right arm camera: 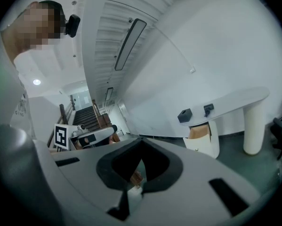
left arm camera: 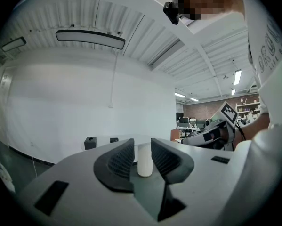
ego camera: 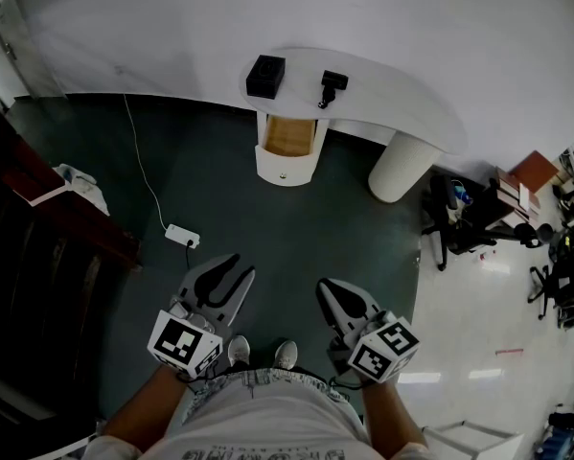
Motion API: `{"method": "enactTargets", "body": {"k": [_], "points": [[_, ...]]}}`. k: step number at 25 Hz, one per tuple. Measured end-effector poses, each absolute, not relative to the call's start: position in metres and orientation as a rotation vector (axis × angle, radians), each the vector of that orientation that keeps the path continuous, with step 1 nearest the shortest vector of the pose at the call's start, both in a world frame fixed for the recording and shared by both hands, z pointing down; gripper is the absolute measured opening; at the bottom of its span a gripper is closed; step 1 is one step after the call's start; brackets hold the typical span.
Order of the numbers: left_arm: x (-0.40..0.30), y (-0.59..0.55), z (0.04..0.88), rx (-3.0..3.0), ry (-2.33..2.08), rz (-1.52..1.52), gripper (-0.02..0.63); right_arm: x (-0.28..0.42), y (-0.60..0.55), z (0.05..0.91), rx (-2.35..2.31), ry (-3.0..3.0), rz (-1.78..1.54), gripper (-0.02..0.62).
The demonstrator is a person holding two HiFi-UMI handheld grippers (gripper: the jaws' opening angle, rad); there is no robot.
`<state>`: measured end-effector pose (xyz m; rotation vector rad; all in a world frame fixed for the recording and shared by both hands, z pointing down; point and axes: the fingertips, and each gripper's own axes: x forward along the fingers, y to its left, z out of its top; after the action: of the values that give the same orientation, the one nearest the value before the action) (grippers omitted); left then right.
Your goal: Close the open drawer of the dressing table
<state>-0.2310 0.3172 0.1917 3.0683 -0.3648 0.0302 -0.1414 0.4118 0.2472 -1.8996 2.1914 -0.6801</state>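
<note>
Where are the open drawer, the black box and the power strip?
open drawer [ego camera: 288, 138], head view, its wooden inside.
black box [ego camera: 265, 75], head view, its top face.
power strip [ego camera: 182, 235], head view, its white body.

head looks down, others level (sharing table [ego camera: 392, 89])

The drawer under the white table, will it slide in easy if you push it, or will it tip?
The drawer probably slides straight in, since it sits in the dressing table. It looks empty inside, so it is likely light. Its front is rounded, so a push off-centre might slip.
</note>
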Motion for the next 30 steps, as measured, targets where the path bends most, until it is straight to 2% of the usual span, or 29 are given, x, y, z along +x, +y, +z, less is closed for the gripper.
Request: {"method": "enactTargets", "body": {"k": [17, 30], "points": [[-0.217, 0.331, 0.203, 3.049, -0.434, 0.046, 0.187, -0.121, 0.431, 0.254, -1.880, 2.196, -0.693, 0.005], [-0.192, 0.340, 0.208, 3.038, -0.512, 0.081, 0.193, -0.086, 0.451, 0.268, -1.865, 2.191, -0.721, 0.005]]}}
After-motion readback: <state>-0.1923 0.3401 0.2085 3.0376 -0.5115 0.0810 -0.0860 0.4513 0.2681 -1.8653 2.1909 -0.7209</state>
